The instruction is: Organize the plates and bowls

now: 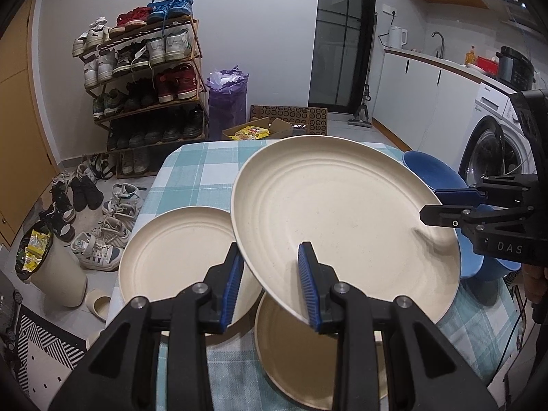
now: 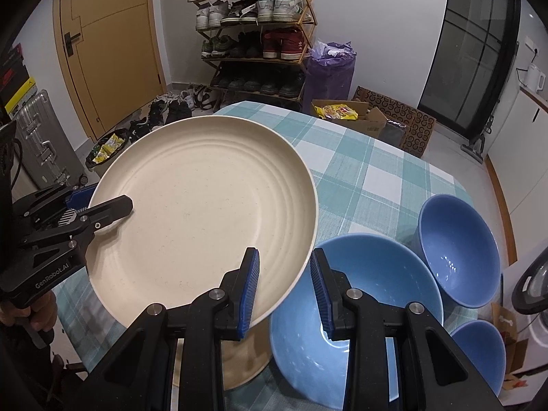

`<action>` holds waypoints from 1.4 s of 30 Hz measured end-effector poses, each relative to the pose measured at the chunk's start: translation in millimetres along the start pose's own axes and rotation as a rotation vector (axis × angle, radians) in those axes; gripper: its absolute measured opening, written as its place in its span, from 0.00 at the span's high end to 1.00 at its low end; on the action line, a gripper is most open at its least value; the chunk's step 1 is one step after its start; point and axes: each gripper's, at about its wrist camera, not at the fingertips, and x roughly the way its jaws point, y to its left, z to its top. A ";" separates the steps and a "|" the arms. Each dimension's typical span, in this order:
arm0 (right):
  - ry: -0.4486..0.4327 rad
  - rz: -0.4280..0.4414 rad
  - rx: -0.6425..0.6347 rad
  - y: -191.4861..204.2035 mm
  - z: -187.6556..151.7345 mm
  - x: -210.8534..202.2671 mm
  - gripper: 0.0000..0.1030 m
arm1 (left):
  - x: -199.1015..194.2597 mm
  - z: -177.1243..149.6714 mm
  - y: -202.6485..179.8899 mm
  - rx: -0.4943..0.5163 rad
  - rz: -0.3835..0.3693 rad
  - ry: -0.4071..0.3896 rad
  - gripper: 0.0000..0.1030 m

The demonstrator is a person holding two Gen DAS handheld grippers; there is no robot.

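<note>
The large cream plate [image 1: 342, 226] is lifted above the desk [image 1: 195, 178] and tilted, and both tongs reach to its rim from opposite sides. The left tongs [image 1: 270, 282] have their blue pads [image 1: 307, 284] on either side of the rim, one above the plate and one under it, but there is a gap and I cannot tell if they press the plate. The right tongs [image 2: 284, 291] are also around the rim of this plate, with their jaws apart, and whether they grip it is not clear. Under the lifted plate lies a second cream plate [image 1: 294, 359] on the checked cloth, and a third cream plate [image 1: 178, 257] rests beside it. On the other side of the lifted plate stand three blue bowls: the biggest bowl [image 2: 370, 311] just beside the plate, a deeper bowl [image 2: 459, 250] behind it and a small bowl [image 2: 479, 352] near the desk edge.
</note>
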 end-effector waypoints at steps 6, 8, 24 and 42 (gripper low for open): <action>0.000 0.006 0.001 2.6 -7.1 -4.1 0.69 | -3.5 -3.5 -1.5 -0.001 -0.002 -0.001 0.70; 0.000 0.008 0.000 4.6 -9.8 -4.6 0.69 | -6.1 -5.9 -2.2 -0.005 -0.003 -0.004 0.70; 0.023 0.027 0.002 26.0 -36.1 7.7 0.69 | -17.2 -33.3 9.2 -0.013 -0.001 -0.006 0.70; 0.033 0.023 0.022 33.0 -55.1 12.1 0.69 | -6.7 -54.1 8.0 0.016 0.001 0.026 0.70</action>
